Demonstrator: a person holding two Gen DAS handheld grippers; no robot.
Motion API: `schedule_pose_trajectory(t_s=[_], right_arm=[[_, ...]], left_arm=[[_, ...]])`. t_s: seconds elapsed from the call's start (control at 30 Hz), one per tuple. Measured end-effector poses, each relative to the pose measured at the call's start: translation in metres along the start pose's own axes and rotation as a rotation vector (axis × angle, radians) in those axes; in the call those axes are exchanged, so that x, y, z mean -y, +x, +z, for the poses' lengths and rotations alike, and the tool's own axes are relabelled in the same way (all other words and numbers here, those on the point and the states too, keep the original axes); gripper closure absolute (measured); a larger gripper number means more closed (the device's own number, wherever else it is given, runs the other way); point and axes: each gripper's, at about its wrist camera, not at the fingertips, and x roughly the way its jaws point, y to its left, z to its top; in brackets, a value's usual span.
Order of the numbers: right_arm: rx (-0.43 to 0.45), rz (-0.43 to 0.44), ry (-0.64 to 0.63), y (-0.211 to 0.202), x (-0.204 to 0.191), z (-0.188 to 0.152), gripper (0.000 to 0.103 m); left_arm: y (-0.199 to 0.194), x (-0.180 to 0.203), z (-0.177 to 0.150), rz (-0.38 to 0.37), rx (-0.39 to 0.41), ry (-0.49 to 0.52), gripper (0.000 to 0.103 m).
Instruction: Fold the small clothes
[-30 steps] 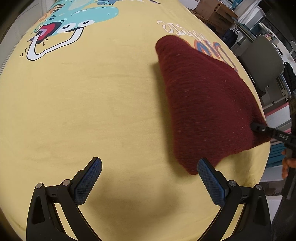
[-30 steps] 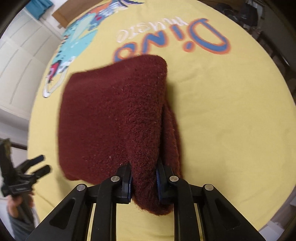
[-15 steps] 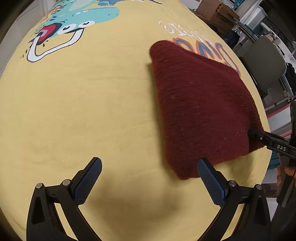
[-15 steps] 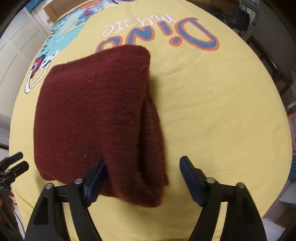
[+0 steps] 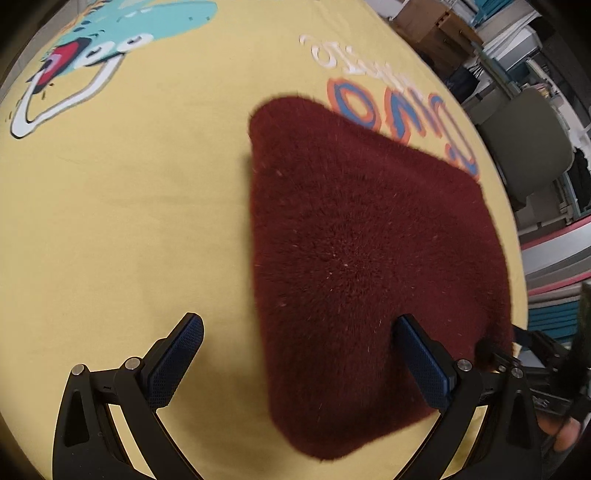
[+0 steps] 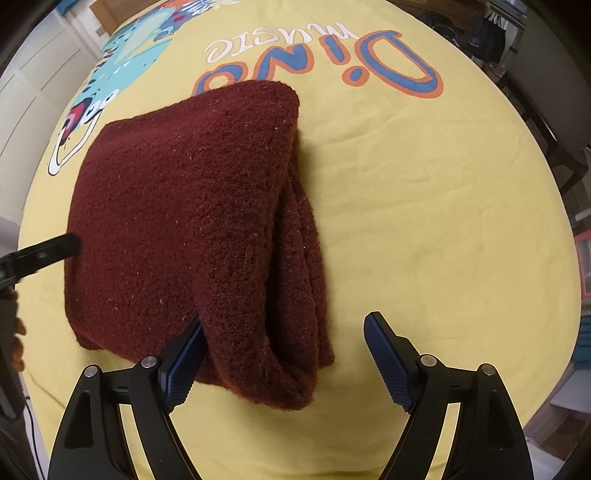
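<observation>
The right gripper (image 6: 284, 354) is held wide open with nothing clamped, its left blue pad tucked against the near edge of the folded dark-red knitted garment (image 6: 192, 229), whose bulging fold lies between the pads. The left gripper (image 5: 299, 358) is likewise spread wide and grips nothing; its right pad rests over the garment's near corner. The garment is laid flat, in several layers, on the yellow printed cloth (image 6: 424, 192) covering the table (a cartoon dinosaur (image 5: 122, 33) and "Dino" lettering (image 6: 369, 70) are printed on it), partly overlapping the lettering.
</observation>
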Motion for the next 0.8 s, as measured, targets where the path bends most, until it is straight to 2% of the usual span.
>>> schedule_pose_trajectory(t_s=[0.13,0.27,0.43,0.53,0.67,0.73,0.8], right_arm=[[-0.021,-0.037,-0.018,0.009,0.004,0.000,0.006],[-0.026,-0.020,0.001,0.011,0.010,-0.001,0.005],[0.064,0.008,0.017,-0.010,0.008,0.008,0.005],[0.100,0.048,0.008,-0.012,0.001,0.021,0.004],[0.049,0.196,0.051,0.018,0.002,0.037,0.004],[0.020,0.208,0.065,0.036,0.002,0.037,0.003],[0.028,0.233,0.057,0.049,0.005,0.035,0.001]], left_arm=[[0.020,0.004,-0.012,0.014,-0.029,0.015,0.001],[0.026,0.005,-0.017,0.023,-0.021,0.017,0.001],[0.025,0.005,-0.019,0.056,-0.015,0.037,0.001],[0.026,0.005,-0.022,0.066,-0.012,0.032,0.000],[0.028,0.002,-0.024,0.060,-0.013,0.014,0.000],[0.028,-0.002,-0.027,0.051,-0.020,-0.002,0.000],[0.029,-0.005,-0.030,0.046,-0.019,-0.006,0.000]])
